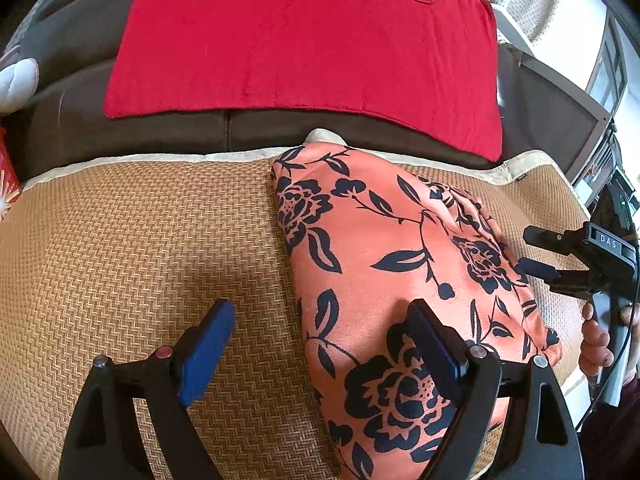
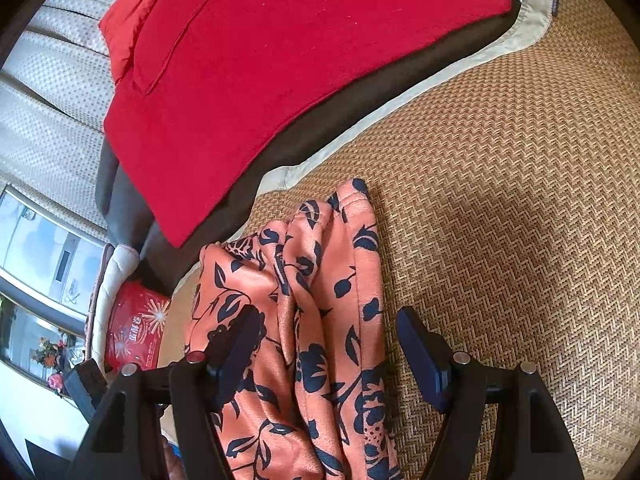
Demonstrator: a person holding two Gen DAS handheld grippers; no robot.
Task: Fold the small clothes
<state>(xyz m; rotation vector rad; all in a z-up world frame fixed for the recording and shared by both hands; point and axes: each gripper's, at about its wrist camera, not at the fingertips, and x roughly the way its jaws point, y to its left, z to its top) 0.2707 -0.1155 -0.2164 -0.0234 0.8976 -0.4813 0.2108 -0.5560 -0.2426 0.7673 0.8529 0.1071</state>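
Observation:
An orange garment with a dark blue flower print (image 1: 380,256) lies folded into a long, bunched strip on the woven mat (image 1: 140,240). My left gripper (image 1: 320,340) is open at the strip's near end, one blue pad above the mat and the other above the cloth. In the right wrist view the garment (image 2: 320,280) runs between the open fingers of my right gripper (image 2: 328,344), which hold nothing. The right gripper (image 1: 538,252) also shows at the strip's right edge in the left wrist view, with a hand (image 1: 596,336) on its handle.
A red cloth (image 1: 300,40) is spread on the dark brown sofa back (image 1: 160,132) beyond the mat's beige trim. A red printed bag (image 2: 136,328) stands off the mat's end. A white plush thing (image 1: 16,80) is at the far left.

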